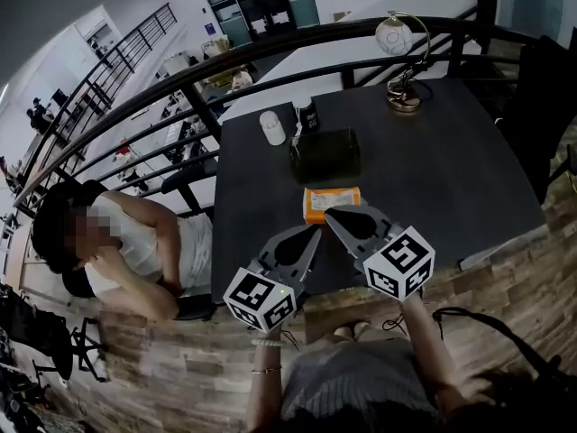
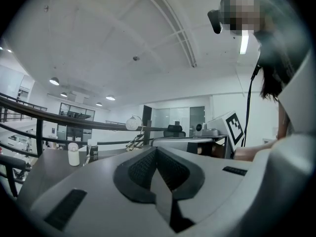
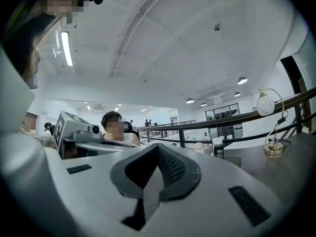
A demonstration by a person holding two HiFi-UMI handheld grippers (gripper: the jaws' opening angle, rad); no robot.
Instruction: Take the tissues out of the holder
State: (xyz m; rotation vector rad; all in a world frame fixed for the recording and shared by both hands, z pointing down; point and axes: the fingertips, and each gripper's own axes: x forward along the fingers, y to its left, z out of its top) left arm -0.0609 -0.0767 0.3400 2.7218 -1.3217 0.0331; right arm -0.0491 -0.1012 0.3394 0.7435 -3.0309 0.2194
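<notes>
The left gripper [image 1: 316, 231] and right gripper [image 1: 330, 213] are closed (nothing between the jaws); unopened, they could only push the holder [image 1: 325, 156] away.

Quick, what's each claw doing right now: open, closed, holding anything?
Left claw: closed, holding nothing.
Right claw: closed, holding nothing.

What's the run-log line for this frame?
left gripper: shut, empty | right gripper: shut, empty | orange pack: on table, outside dark holder, ungripped
</notes>
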